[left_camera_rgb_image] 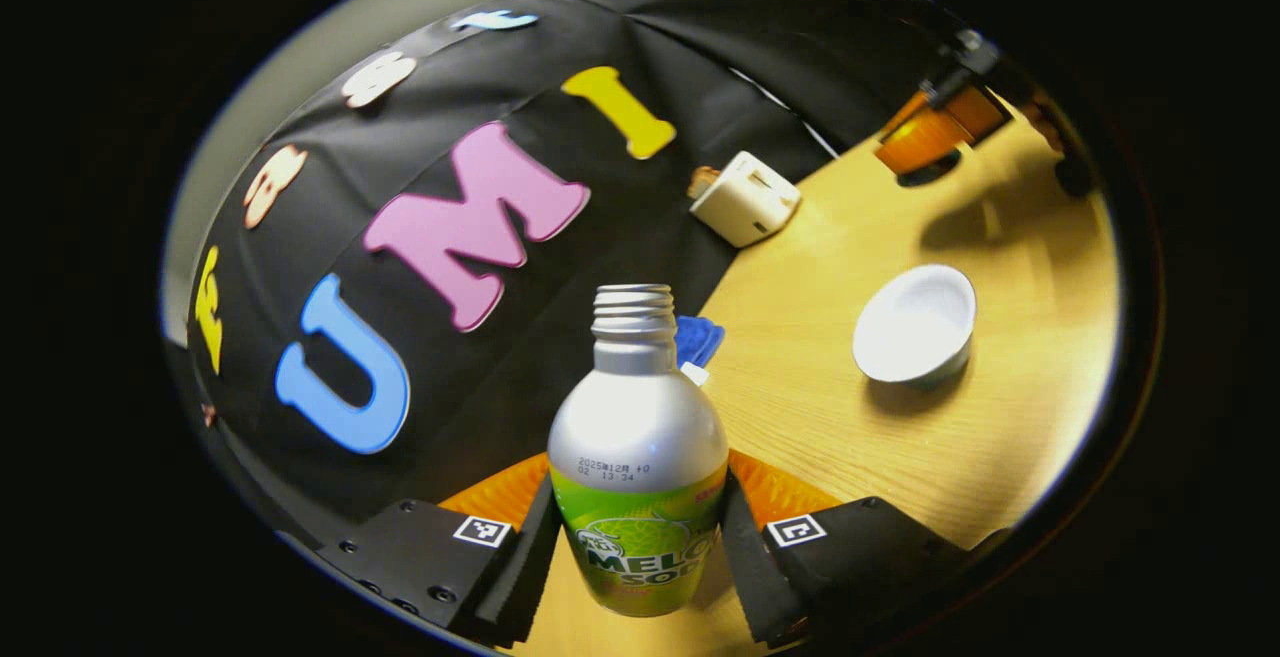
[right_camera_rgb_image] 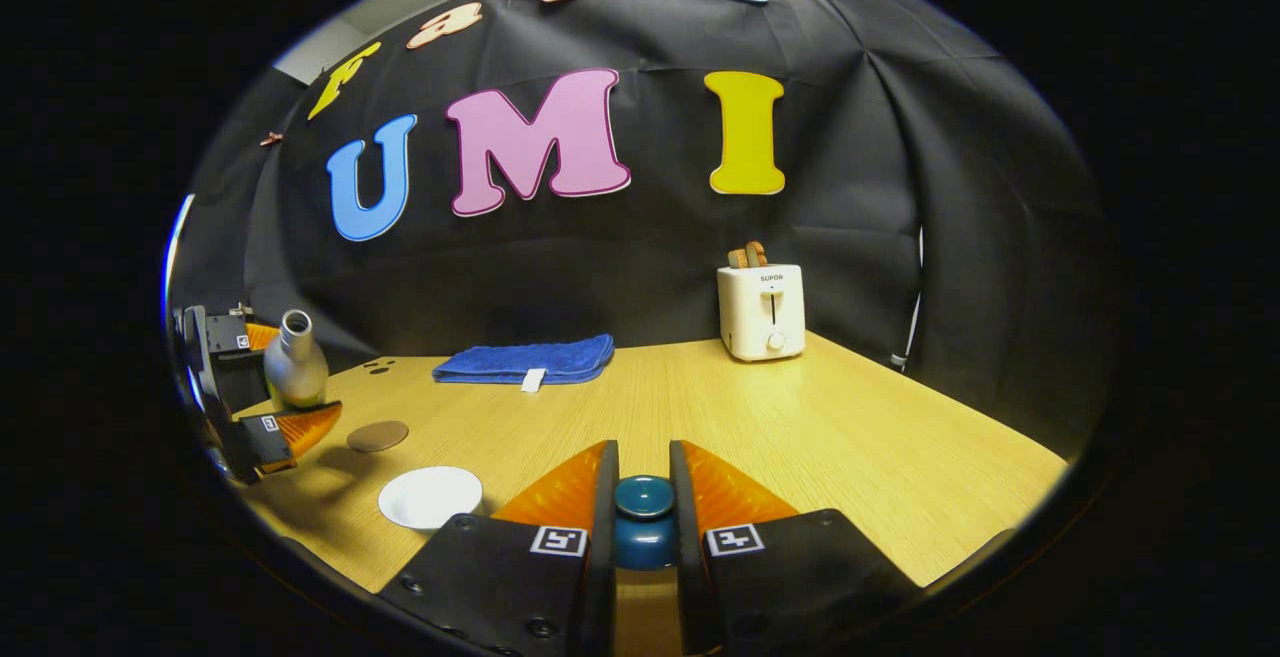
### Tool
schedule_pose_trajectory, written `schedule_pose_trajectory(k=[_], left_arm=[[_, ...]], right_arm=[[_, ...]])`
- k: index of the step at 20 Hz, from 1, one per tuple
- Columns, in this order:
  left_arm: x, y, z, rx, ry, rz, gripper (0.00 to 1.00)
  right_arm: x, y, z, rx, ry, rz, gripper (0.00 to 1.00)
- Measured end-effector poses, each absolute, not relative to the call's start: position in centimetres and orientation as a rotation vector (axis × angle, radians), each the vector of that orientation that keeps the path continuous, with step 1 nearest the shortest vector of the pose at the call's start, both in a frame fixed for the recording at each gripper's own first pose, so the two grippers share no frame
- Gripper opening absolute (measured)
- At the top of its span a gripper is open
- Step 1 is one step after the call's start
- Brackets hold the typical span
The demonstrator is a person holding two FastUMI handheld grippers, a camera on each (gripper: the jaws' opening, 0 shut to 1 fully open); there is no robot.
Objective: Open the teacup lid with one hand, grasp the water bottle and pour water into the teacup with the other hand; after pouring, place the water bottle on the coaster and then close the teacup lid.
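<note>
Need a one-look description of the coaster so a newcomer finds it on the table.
Start at the wooden table and the folded blue cloth by the back wall. Come forward and left from the cloth: the coaster lies flat there, just behind the white cup. It is a thin, dark brown disc, unlike the pale, hollow cup.

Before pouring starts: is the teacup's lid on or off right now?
Off. The white teacup sits open on the table, and the right gripper holds the lid between its fingers.
</note>
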State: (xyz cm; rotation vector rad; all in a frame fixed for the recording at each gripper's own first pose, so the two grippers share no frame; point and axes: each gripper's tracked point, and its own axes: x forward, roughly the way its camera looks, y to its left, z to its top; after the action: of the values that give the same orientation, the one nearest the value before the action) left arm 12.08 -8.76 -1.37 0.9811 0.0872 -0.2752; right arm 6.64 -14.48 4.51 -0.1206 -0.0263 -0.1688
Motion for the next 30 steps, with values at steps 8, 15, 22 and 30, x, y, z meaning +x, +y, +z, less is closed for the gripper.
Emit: schedule_pose_trajectory(k=[8,15,22,30], left_arm=[[12.6,-11.0,-3.9,1.293,0.094,-0.384,0.78],[11.8,-11.0,-5.0,1.527,0.106,-0.458,0.78],[12.9,-11.9,-4.5,1.708,0.09,-0.499,0.78],[13.1,-12.3,-3.9,1.866,0.088,-0.527,0.78]], right_arm=[[6.5,-14.3,5.5,-0.193,-0.097,-0.17,0.28],[6.6,-14.1,5.4,-0.193,-0.097,-0.158,0.29],[6.7,-14.2,5.4,-0.193,-0.097,-0.158,0.29],[6.7,-14.1,5.5,-0.194,-0.098,-0.158,0.28]])
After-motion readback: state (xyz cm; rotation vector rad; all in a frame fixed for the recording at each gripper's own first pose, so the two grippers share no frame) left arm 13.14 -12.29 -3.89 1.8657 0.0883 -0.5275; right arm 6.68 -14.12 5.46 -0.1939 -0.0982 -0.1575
